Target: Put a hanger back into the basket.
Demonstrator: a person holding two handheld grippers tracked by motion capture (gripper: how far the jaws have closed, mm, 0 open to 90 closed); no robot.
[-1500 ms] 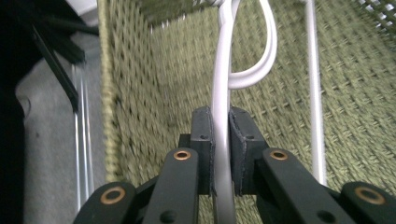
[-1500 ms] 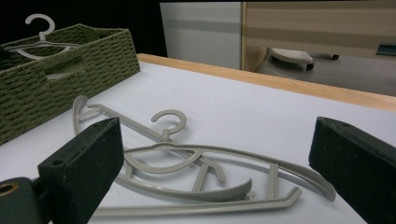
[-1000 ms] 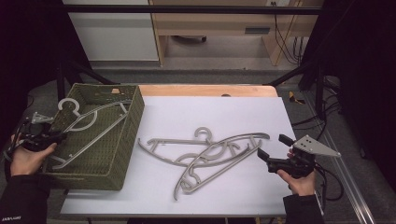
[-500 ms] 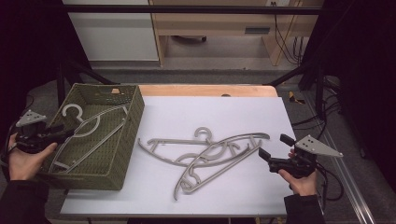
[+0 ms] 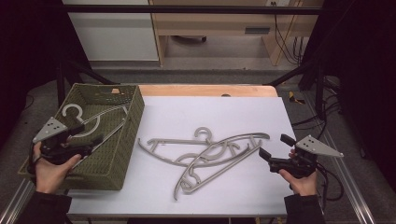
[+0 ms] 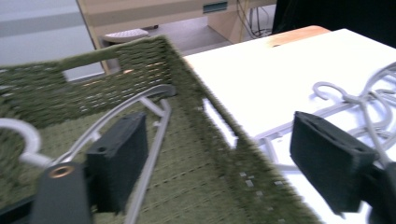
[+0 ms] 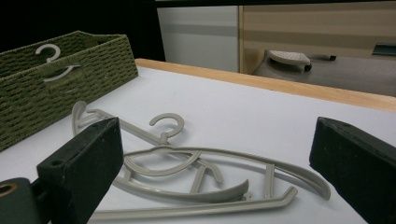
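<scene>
A grey plastic hanger [image 5: 88, 122] lies inside the green woven basket [image 5: 122, 154] at the table's left. My left gripper [image 5: 88, 135] hovers over the basket's near part. Its jaws have just been opening and now stand wide, with nothing pinched between them. In the left gripper view the hanger [image 6: 154, 130] lies on the basket floor beside one jaw of my left gripper [image 6: 219, 158]. The basket wall [image 6: 205, 121] runs beneath the gap. Overlapping grey hangers [image 5: 205, 154] lie mid-table. My right gripper [image 5: 275, 146] rests open at their right end, pointing at them [image 7: 196, 163].
A white sheet [image 5: 224, 107] covers the table, with a wooden strip [image 5: 205, 89] along its far edge. Behind the table stand wooden furniture and cables [image 5: 285, 42]. In the right gripper view the basket [image 7: 56, 84] stands far left.
The left gripper opened and let go of the hanger, which now lies lower in the basket. That hand moved right, over the basket. The right gripper stayed put.
</scene>
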